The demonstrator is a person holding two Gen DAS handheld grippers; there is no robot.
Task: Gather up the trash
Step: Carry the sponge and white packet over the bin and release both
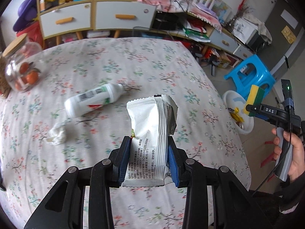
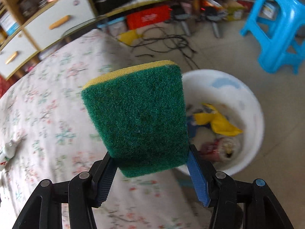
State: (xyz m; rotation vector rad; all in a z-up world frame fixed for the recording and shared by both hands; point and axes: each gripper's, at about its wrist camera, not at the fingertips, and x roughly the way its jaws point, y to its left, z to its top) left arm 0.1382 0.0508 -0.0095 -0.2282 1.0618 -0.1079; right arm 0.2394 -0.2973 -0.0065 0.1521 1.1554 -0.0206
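Observation:
My left gripper (image 1: 149, 143) is shut on a white snack wrapper (image 1: 150, 126), held up over the floral tablecloth (image 1: 114, 61). On the cloth lie a white plastic bottle (image 1: 91, 100) on its side and a crumpled white tissue (image 1: 57, 135). My right gripper (image 2: 150, 156) is shut on a green and yellow sponge (image 2: 137, 114), at the table's right edge beside the white bin (image 2: 253, 99). In the left wrist view the same right gripper (image 1: 253, 108) holds the sponge (image 1: 254, 99) over the bin (image 1: 227, 97), with a hand (image 1: 293, 152) on its handle. The bin holds yellow and other wrappers (image 2: 219, 122).
A glass jar (image 1: 22, 68) with small oranges lies tipped at the table's far left. A blue plastic stool (image 1: 251, 74) stands on the floor behind the bin. Cabinets with drawers (image 1: 95, 17) and clutter line the back wall. Cables (image 2: 167, 42) lie on the floor.

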